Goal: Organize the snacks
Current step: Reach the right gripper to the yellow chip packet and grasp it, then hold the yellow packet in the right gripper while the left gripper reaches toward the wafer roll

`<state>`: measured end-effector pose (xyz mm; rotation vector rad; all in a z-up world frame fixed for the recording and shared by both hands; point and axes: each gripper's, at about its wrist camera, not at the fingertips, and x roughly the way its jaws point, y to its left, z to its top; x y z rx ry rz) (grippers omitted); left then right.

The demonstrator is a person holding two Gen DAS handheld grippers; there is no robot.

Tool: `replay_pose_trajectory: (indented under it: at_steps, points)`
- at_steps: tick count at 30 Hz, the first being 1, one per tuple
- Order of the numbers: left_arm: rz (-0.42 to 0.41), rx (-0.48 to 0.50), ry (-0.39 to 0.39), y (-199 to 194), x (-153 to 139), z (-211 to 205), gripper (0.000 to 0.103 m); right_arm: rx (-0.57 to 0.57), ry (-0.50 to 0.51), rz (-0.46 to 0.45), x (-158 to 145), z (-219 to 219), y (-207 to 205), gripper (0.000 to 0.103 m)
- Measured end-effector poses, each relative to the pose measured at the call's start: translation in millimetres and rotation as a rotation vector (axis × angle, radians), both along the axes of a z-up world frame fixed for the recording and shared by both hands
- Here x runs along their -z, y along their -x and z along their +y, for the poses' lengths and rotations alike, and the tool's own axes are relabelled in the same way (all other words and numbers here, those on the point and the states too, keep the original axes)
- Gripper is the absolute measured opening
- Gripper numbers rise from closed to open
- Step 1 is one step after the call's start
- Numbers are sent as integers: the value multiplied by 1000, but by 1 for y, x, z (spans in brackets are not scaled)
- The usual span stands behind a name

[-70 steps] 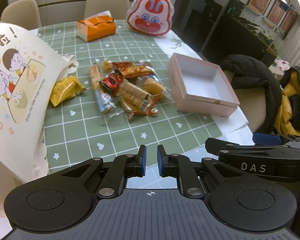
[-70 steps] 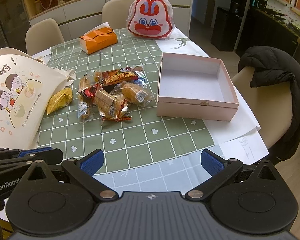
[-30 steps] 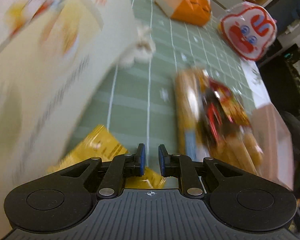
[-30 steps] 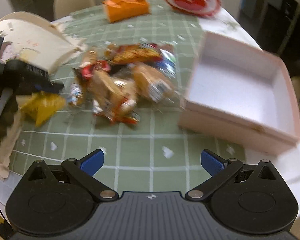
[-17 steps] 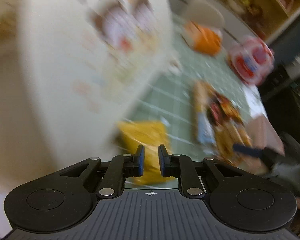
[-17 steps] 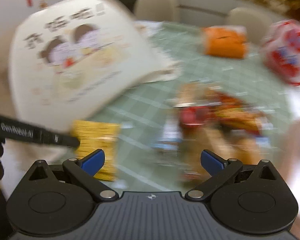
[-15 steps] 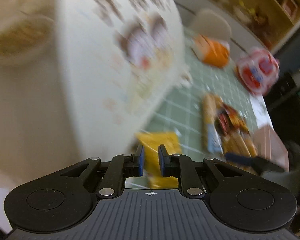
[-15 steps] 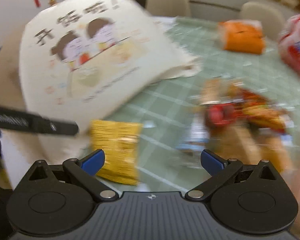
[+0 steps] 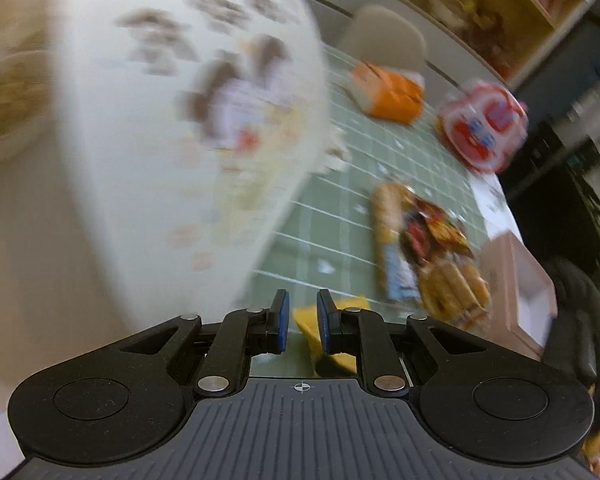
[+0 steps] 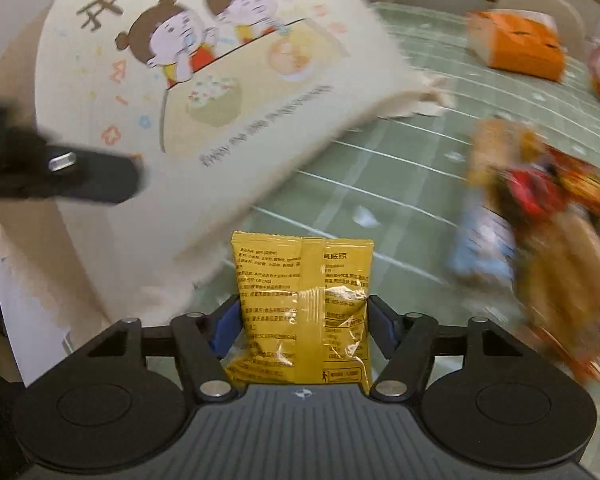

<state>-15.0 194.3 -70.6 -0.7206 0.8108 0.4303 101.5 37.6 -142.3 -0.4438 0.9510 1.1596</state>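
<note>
a: so, where is the yellow packet (image 10: 303, 308)?
b: on the green checked worktop (image 10: 400, 184), right between the blue pads of the right tool (image 10: 302, 326). its jaws are closing, and the pads sit at the packet's two edges, seemingly touching them.
a: and the left tool (image 9: 302, 322)?
b: narrow, only a slim gap between its pads, nothing in them. the packet shows just past its tips, partly hidden.
a: what is that big white thing?
b: a cloth bag (image 10: 204, 92) with a cartoon of two children, lying on the worktop just left of the packet. in the right view the left tool's dark finger lies across it at the left edge.
a: other snacks?
b: a blurred pile (image 10: 540, 240) to the right of the packet, apart from it. beyond that, a pink box (image 9: 520, 280), an orange box (image 9: 388, 94) and a red and white rabbit bag (image 9: 484, 128) farther back.
</note>
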Motion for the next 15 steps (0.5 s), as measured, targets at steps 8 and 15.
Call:
replay_pose_trajectory:
  at_steps: [8,15]
  points:
    - [30,170,142,-105,25,-41,18,379,77,-85,-10,-127,-39,64]
    - [27,179,43,-175,28,-80,18,571,127,-96,-4,-204,-67,74]
